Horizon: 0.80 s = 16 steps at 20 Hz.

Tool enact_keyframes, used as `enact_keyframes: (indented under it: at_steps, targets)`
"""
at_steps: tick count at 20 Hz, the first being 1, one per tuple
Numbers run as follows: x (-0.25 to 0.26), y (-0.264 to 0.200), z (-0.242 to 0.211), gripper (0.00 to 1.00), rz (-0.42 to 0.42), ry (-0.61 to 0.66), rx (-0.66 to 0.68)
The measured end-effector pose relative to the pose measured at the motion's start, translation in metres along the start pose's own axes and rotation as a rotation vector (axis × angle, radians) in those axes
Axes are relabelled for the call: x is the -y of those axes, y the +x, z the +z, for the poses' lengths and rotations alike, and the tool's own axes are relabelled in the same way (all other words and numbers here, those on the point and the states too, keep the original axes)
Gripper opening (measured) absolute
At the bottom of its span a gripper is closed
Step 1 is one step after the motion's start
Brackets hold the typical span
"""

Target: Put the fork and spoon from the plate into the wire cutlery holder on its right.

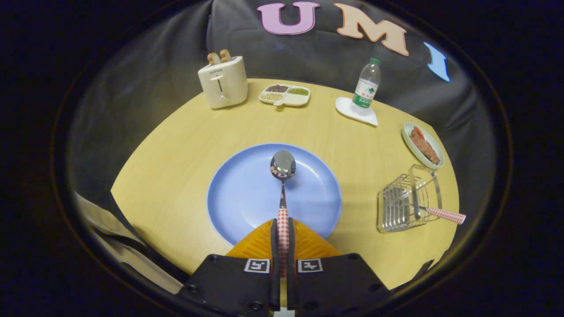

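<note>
The tool (282,240) was closed on the red-and-white checked handle of the steel spoon (282,176), both fingers pressing the handle between them, with the shiny bowl of the spoon reaching out ahead over the middle of the round pale-blue plate (238,198). Whether the bowl rested on the plate or hung just above it could not be told. The square wire cutlery holder (398,204) stood to the right of the plate on the light wooden worktop (176,154), well apart from the spoon; it already held a piece with a matching checked handle (446,215), probably the fork, its handle leaning out to the right.

The step in hand looked like carrying the spoon across to the holder. Doing it well would call for a firm grip so the slim handle did not swivel between the fingers, a lift clear of the plate's rim, and a tilt of the bowl downward so it entered the open top beside the other piece rather than catching on the wires. The light holder could slide or tip if knocked.

The spoon was polished, mirroring its surroundings, with a narrow neck running into the patterned handle
</note>
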<state>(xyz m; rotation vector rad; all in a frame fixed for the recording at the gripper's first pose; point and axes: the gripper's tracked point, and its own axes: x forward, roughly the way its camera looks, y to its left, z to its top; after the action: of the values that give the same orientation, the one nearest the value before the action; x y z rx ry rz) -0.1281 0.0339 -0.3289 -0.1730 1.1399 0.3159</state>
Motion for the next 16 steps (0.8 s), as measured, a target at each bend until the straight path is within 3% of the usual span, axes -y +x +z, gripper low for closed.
enact_keyframes:
  at_steps: [16]
  targets:
    - [0.111,-0.059,0.034,0.09,0.059,-0.14,-0.018]
